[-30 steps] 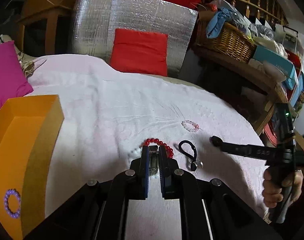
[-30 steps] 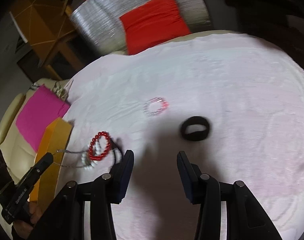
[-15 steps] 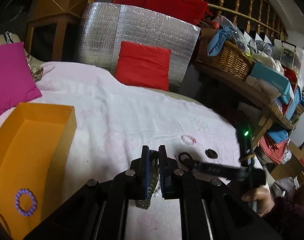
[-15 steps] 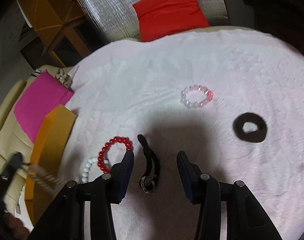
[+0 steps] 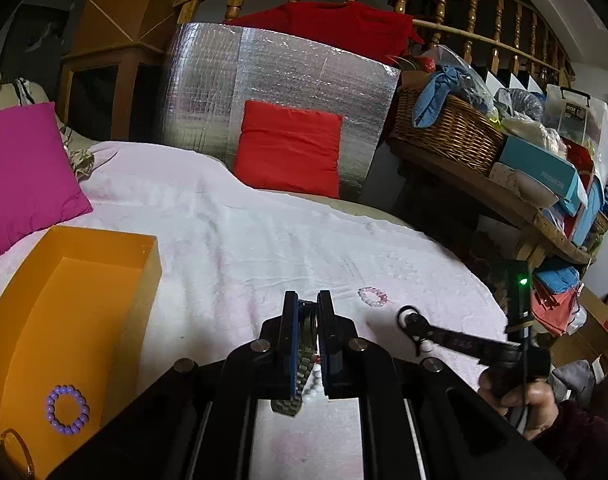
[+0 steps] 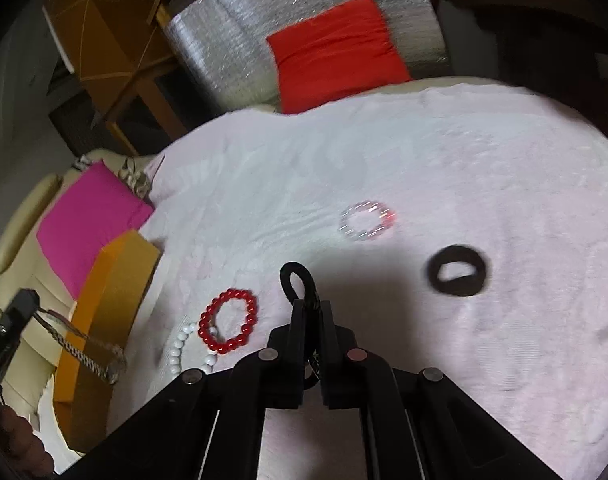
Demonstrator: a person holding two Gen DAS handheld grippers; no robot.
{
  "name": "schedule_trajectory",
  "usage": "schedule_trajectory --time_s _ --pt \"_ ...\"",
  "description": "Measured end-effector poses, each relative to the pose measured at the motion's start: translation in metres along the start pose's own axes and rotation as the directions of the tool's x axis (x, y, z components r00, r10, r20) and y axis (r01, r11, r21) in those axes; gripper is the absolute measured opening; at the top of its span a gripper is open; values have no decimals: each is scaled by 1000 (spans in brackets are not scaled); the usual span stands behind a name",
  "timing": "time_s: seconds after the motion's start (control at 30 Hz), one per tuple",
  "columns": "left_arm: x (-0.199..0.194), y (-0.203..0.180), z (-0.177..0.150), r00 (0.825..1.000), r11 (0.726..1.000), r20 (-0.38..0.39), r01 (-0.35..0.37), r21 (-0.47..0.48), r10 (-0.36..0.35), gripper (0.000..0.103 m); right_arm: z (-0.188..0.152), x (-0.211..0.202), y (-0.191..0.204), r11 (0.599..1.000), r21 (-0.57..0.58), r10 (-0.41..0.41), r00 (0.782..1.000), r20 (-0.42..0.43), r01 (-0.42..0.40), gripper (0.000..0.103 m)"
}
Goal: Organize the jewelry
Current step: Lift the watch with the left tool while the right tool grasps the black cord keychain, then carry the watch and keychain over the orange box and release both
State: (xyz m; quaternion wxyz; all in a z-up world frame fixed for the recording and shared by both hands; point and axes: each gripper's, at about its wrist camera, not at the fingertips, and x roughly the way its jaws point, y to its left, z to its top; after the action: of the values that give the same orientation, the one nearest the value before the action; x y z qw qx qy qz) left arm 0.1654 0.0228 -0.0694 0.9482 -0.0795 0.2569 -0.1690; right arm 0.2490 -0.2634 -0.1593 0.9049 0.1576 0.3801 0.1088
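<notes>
The left gripper (image 5: 307,312) pinches a dangling metal watch band (image 5: 302,364); the right gripper (image 6: 308,312) clamps a black cord loop (image 6: 298,280). Either could slip short of the orange box (image 5: 116,264).

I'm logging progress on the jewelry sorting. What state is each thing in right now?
left tool: shut on metal watch band
metal watch band: lifted, dangling
right tool: shut on black cord loop
black cord loop: gripped, on the cloth
orange box: open
purple bracelet: in the box
red bracelet: on the cloth
white bead strand: on the cloth
clear bracelet: on the cloth
black scrunchie: on the cloth
</notes>
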Motion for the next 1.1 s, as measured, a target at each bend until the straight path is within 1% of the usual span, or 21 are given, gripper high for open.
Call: schedule_trajectory --time_s 0.1,0.23,0.4,0.53,0.63,0.83,1.03,1.1 --pt "-2 -10 2 1000 1000 3 7 12 -7 9 4 -21 -19 999 41 1 1000 26 -2 6" --pt "-3 -24 4 1000 999 6 20 30 -20 9 4 -44 -44 997 77 -27 998 52 23 6" --pt "-7 -37 8 999 999 12 36 42 -36 9 2 -62 -69 992 108 -67 996 56 61 6" --pt "-12 -45 11 999 998 17 33 51 -34 9 2 -73 -78 990 125 -76 995 68 67 6" --pt "-20 -47 14 999 998 25 20 62 -22 9 3 -75 -73 991 121 -67 995 74 58 6" --pt "-40 -37 20 999 998 50 -6 58 3 9 -1 -70 -43 997 69 -38 996 81 32 6" --pt "-62 -12 25 996 999 83 -34 27 31 9 -10 -63 -5 1000 -6 -14 996 91 15 6" --pt "-69 -1 27 994 998 91 -54 15 53 9 -15 -58 9 1000 -31 -4 997 83 7 6"
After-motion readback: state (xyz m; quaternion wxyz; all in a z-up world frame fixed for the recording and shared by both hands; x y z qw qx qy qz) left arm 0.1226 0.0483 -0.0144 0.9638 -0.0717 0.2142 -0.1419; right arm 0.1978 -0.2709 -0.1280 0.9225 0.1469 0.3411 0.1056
